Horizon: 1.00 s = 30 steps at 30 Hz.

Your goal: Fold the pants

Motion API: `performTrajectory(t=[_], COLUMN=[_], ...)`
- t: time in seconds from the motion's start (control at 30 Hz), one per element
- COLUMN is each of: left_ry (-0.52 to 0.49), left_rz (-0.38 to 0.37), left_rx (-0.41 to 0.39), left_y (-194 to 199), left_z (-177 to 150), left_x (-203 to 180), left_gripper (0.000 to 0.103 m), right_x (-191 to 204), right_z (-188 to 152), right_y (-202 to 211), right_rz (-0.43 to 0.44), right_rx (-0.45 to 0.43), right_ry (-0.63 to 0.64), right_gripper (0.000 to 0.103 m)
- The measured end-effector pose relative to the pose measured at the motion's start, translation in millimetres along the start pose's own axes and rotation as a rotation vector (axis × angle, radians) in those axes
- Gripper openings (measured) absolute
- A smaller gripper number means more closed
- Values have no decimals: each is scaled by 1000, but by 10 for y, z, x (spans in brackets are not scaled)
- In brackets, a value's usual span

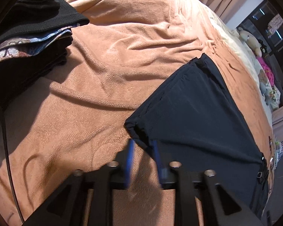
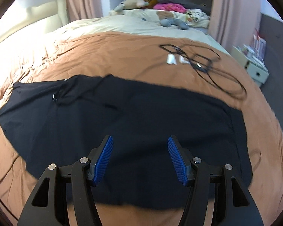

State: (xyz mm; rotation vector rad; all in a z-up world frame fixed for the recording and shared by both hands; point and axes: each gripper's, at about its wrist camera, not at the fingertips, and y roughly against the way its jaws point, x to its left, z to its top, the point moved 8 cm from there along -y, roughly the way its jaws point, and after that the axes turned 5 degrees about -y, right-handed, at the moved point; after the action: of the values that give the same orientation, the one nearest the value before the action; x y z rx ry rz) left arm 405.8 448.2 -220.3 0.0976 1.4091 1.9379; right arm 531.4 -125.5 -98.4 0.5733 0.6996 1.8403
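The dark navy pants (image 2: 134, 109) lie spread flat across the brown blanket (image 2: 122, 56) on a bed. My right gripper (image 2: 140, 138) hovers over their near part, jaws wide open, nothing between the blue pads. In the left wrist view the pants (image 1: 194, 113) show as a folded layer with a gathered corner (image 1: 132, 128). My left gripper (image 1: 143, 143) sits right at that corner, its blurred blue pads apart. The hem runs through the gap between them, and neither pad visibly presses on it.
A stack of folded dark and patterned clothes (image 1: 34, 28) sits at the far left. A tangled black cable (image 2: 207, 66) and small white items (image 2: 171, 59) lie beyond the pants. Stuffed toys (image 2: 134, 3) crowd the bed's far end. A small drawer unit (image 2: 254, 69) stands beside the bed.
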Motion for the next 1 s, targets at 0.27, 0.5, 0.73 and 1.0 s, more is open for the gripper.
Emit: performTrajectory(t=[0.27,0.5,0.73,1.0], left_ry=[50,50,32,-18], left_rz=[-35,9,47,101], left_rx=[27,-14,-59,-120], left_y=[-154,-205,-262,-336], left_z=[-28,18,100,156], left_x=[-9,-1,-29,-94], left_gripper=[42,42,43,40], right_x=[-756,-1152,-1349,-1583], right_z=[-545,-746,-873,-951], right_y=[322,409,344,33], right_rz=[66,99,164,187], right_rx=[4,-25,-50,-78], right_ry=[-331,-543,-694,-864], right_gripper=[76,76,76,68])
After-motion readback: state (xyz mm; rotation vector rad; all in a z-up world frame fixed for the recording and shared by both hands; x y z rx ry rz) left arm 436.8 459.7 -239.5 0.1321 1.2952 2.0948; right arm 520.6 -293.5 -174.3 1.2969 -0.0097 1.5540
